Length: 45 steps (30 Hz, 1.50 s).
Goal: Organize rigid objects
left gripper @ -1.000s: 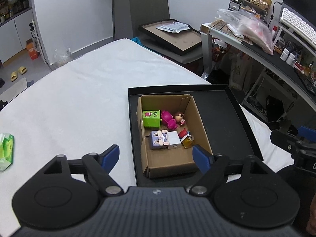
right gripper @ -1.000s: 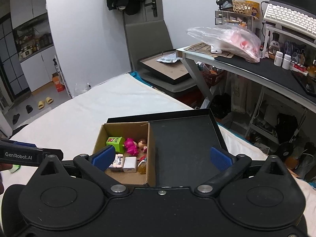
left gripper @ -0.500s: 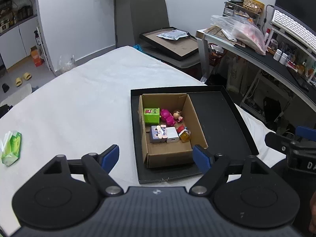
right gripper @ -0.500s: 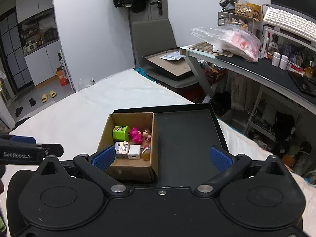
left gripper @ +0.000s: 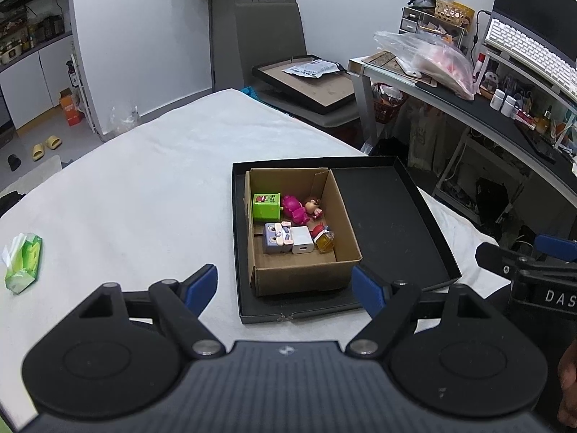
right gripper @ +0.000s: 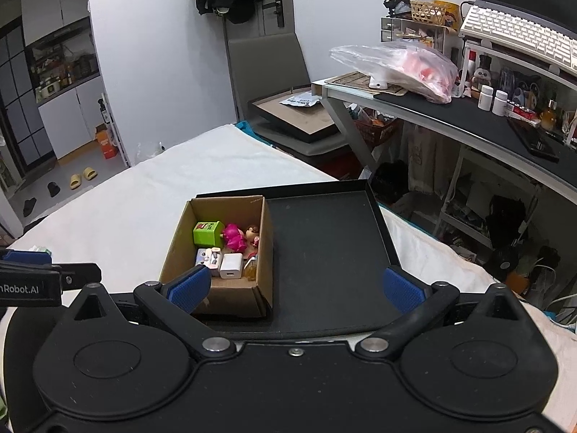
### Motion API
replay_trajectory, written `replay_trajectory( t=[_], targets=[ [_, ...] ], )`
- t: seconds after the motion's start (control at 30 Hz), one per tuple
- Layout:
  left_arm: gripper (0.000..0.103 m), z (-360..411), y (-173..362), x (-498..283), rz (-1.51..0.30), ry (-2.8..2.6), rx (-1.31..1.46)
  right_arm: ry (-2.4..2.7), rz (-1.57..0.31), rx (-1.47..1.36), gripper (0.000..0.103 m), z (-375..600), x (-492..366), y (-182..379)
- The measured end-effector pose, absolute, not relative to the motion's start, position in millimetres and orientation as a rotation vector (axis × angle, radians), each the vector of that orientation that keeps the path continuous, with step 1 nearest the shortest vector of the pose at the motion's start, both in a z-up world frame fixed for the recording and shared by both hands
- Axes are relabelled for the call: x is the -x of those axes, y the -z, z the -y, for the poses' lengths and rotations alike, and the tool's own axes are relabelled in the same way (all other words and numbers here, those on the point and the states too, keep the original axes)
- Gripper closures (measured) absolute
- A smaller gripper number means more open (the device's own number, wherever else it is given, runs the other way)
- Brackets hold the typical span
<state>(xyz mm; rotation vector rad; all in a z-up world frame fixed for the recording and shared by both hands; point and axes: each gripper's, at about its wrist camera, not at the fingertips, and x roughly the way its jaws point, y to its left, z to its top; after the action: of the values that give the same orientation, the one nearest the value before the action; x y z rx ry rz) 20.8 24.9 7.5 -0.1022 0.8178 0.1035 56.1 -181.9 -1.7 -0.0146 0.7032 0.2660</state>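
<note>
Both your tools are empty. Left gripper (left gripper: 285,285): blue-padded jaws spread wide, nothing between them, held above the near end of the brown open-top cardboard box (left gripper: 299,231). Right gripper (right gripper: 295,287): same, jaws wide apart, holding nothing, centred nearer the box's right wall.

Task items all sit inside that box: lime-green plastic cube (left gripper: 266,206) at the far left, magenta toy figure (left gripper: 294,209) just right of it, small brown-headed doll (left gripper: 313,206) right of that. Near row: lilac block with bunny ears (left gripper: 276,237), white square USB charger (left gripper: 302,240) touching it, small amber glass bottle (left gripper: 324,241) by the right wall. Tight pack, probably so everything fits one container; judging by that, sorting looks close to done.

The box sits in the left half of a shallow black rectangular tray (left gripper: 389,223), its left wall just inside the tray's rim. Right of the box the tray floor is bare: that's your open room if anything needs setting down. Tray lies on a white cloth-covered surface (left gripper: 144,195).

Watch the edges: the box walls stand taller than the items, so go in from above. Items touch, so pinching one will likely nudge its neighbours.

A green-and-white tissue pack (left gripper: 23,265) lies well left of the box, alone on the cloth.
</note>
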Motion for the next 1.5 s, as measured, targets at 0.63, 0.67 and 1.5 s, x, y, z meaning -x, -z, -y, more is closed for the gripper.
replay_trajectory(
  t=[0.63,0.67,1.5],
  targets=[
    [0.022,-17.0,-9.0,-8.7,-0.820,-0.123,0.082,-0.278,-0.738,0.029,0.000,187.8,-50.9,5.2],
    [0.022,-16.4,-9.1,-8.1,-0.820,-0.123,0.080,-0.277,-0.736,0.029,0.000,188.3,-50.3,4.5],
    [0.022,-11.6,-9.5,0.0,-0.813,-0.116,0.084,-0.269,-0.711,0.022,0.000,191.1,-42.9,-5.1]
  ],
)
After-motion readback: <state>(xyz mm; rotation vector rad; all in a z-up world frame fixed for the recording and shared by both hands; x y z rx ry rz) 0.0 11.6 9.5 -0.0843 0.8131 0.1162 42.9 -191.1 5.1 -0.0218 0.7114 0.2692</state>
